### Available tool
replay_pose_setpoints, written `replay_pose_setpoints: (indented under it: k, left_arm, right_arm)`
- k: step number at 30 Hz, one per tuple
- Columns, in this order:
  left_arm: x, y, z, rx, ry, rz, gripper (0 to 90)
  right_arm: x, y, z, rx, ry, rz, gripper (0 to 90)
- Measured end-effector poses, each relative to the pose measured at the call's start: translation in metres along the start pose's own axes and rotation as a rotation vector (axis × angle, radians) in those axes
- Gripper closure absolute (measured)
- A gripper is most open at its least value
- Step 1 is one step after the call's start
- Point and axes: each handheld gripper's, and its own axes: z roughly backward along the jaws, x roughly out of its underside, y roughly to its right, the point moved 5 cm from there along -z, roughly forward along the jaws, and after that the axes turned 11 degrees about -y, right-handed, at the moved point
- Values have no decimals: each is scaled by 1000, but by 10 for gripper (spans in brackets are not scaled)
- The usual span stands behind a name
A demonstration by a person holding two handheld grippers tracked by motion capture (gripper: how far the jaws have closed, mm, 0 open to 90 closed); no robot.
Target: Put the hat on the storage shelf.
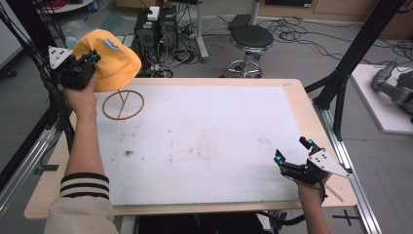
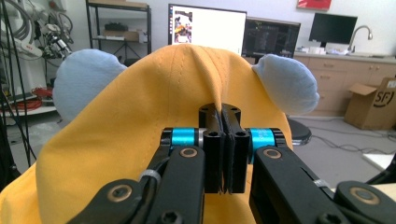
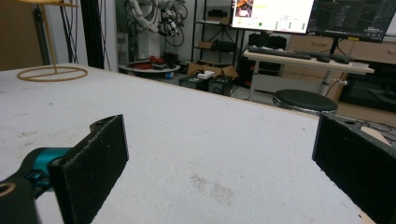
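A yellow cloth hat with two pale blue ears hangs in the air over the table's far left corner. My left gripper is shut on a fold of the hat, its jaws pressed together with the fabric pinched between them. Right below the hat stands a thin wooden stand with a ring-shaped base; the hat hides the top of its pole. My right gripper rests low at the table's near right, open, with bare table between its jaws. The stand's base lies far off at that view's upper left.
A white mat covers most of the wooden table. Black frame posts rise at both sides. Behind the table are a black stool, computer cases and loose cables on the floor.
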Motion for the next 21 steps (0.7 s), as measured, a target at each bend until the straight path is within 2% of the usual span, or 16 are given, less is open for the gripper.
replay_pose_setpoints:
  k: [2,7,10,11,12,13,18,21]
  left_arm:
    - [0,1,-2,-6,-16,-8,877]
    - [3,0,-7,-10,-57,10,869]
    - [3,-1,-7,-13,-60,9,842]
    - [2,-1,-7,-19,-48,18,811]
    - [2,-1,-7,-19,-48,18,747]
    - [2,-3,-7,-34,-53,38,672]
    - [2,-5,-5,-62,-45,24,461]
    - [0,-8,1,-64,-9,29,362]
  right_arm:
    - [0,0,0,1,0,0,31]
    - [0,0,0,-4,0,-1,31]
    - [0,0,0,-4,-2,-6,31]
    - [0,0,0,-5,1,-2,32]
    - [0,0,0,-5,1,-2,32]
    - [0,0,0,-5,0,-2,32]
    - [0,-1,-1,-4,-2,-1,32]
    - [0,-1,-1,-5,-2,1,31]
